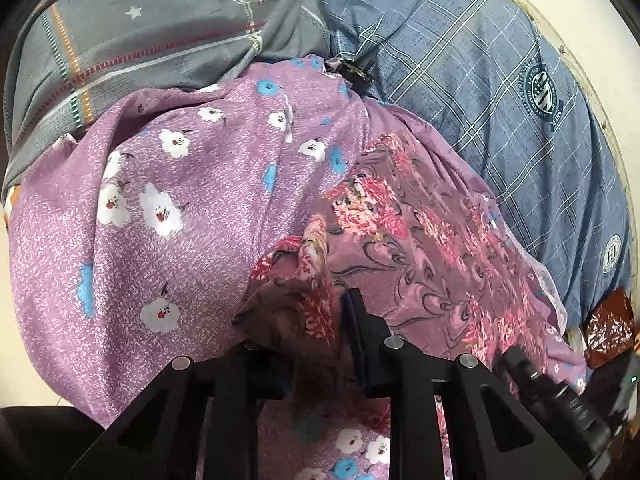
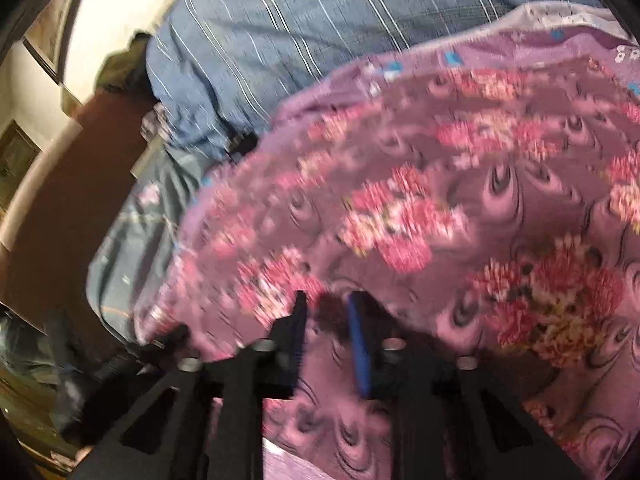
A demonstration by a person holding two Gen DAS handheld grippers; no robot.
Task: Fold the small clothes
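A mauve garment with pink flower print (image 1: 420,240) lies crumpled on a larger lilac cloth with white and blue flowers (image 1: 180,180). My left gripper (image 1: 308,328) is at the garment's near left corner. A bunched fold fills the gap between its jaws and covers the left finger, and the right finger (image 1: 356,320) presses against it. In the blurred right wrist view the same garment (image 2: 400,220) fills the frame. My right gripper (image 2: 328,312) pinches a dark fold of the garment's near edge between its blue-padded fingers (image 2: 358,344).
A blue checked cloth with round emblems (image 1: 500,80) lies behind on the right, and a grey patterned sheet (image 1: 140,40) behind on the left. A brown crinkled packet (image 1: 608,320) sits at the right edge. A brown wall and framed pictures (image 2: 16,152) show at left.
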